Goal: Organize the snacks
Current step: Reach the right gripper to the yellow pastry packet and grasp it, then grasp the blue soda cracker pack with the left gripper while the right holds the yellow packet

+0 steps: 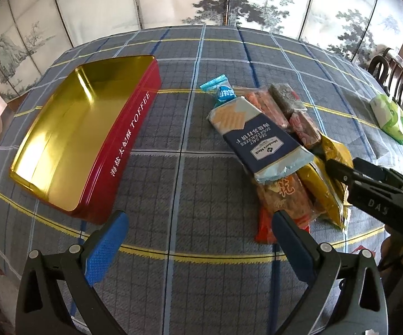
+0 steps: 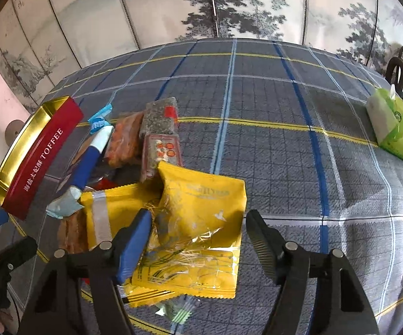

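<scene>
Snack packets crowd the bench beside the toffee tin (image 1: 95, 139); my open right tongs (image 2: 198, 237) straddle a yellow packet (image 2: 201, 212), left tongs (image 1: 198, 237) open.

A grey checked cloth (image 2: 271, 139) with blue, white and yellow lines is spread over the surface. A green and white tissue pack (image 2: 396, 131) is laid near its right edge. Behind it, a folding screen (image 1: 257, 0) painted with pine trees is seen, and dark wooden chairs (image 1: 391, 72) at the right.
</scene>
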Demonstrator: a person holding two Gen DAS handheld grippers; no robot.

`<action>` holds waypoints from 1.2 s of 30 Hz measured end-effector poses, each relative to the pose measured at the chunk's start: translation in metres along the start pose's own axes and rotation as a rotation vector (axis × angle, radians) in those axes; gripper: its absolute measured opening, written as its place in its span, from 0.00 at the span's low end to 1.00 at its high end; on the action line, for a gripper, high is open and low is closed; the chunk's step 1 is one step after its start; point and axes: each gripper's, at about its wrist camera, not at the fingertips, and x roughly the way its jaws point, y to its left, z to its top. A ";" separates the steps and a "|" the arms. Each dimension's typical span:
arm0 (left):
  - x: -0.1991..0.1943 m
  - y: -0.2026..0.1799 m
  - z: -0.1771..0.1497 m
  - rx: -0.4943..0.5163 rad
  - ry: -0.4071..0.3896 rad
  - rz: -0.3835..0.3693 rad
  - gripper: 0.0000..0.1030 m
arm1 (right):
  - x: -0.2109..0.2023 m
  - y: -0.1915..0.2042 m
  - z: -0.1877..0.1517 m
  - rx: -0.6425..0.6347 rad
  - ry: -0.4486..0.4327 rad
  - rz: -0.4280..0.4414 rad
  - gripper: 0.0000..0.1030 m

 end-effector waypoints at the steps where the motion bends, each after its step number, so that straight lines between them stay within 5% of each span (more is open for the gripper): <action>1: 0.000 0.000 0.000 -0.001 -0.001 0.001 0.98 | 0.000 -0.002 -0.001 0.000 0.000 -0.016 0.69; 20: 0.000 -0.003 0.015 -0.006 0.013 -0.008 0.98 | 0.004 -0.029 -0.003 -0.031 -0.062 -0.106 0.59; 27: 0.004 -0.007 0.034 -0.031 0.043 -0.080 0.98 | 0.007 -0.059 0.007 0.003 -0.111 -0.200 0.59; 36: 0.022 -0.013 0.066 -0.102 0.107 -0.161 0.98 | 0.008 -0.069 0.006 0.044 -0.122 -0.193 0.59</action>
